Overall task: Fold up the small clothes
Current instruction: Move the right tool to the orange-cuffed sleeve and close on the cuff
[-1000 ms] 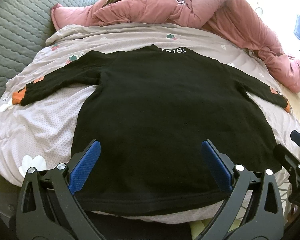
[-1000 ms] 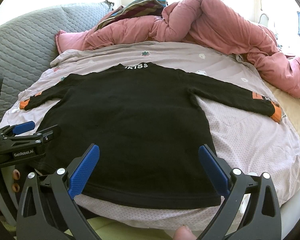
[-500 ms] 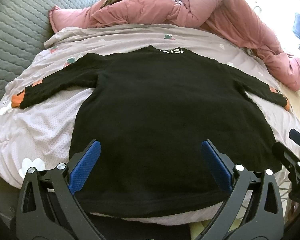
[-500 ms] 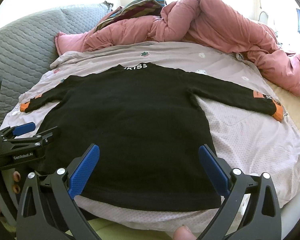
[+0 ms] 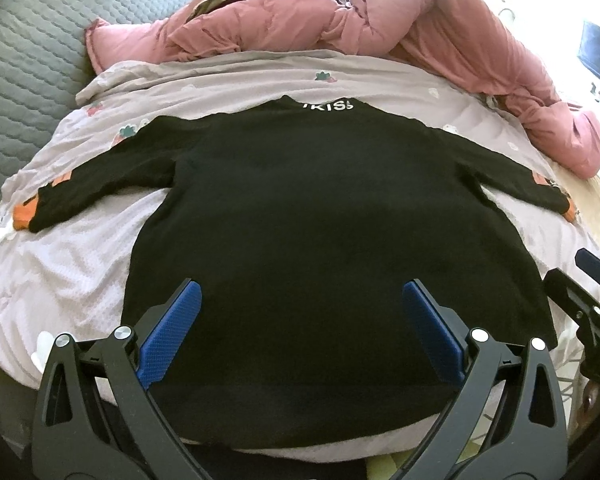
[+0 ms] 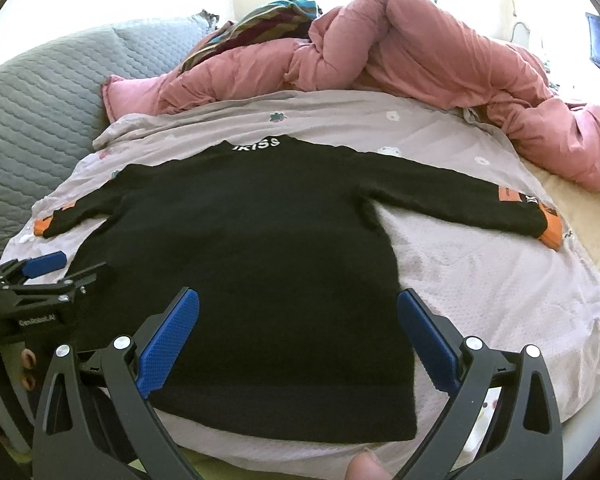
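Note:
A small black long-sleeved top (image 5: 320, 240) (image 6: 252, 264) lies flat on the bed, white lettering at its collar (image 5: 330, 106) (image 6: 257, 145), both sleeves spread out with orange cuffs (image 5: 22, 214) (image 6: 550, 232). My left gripper (image 5: 300, 320) hovers open above the hem, nothing between its blue pads (image 5: 170, 332). My right gripper (image 6: 298, 328) is open too, over the hem's right half. The left gripper (image 6: 44, 268) also shows at the left edge of the right wrist view, and the right gripper (image 5: 580, 288) at the right edge of the left wrist view.
The top rests on a pale lilac patterned cover (image 5: 72, 264) (image 6: 500, 280). A bunched pink duvet (image 5: 380, 28) (image 6: 420, 48) lies behind it, a striped cloth (image 6: 268, 20) on top. A grey quilted headboard (image 5: 24, 52) stands at left. A fingertip (image 6: 366, 468) shows at the bottom.
Both views have shifted slightly; the top sits a little lower and to the left in the left wrist view. The garment itself has not moved and both grippers stay open.

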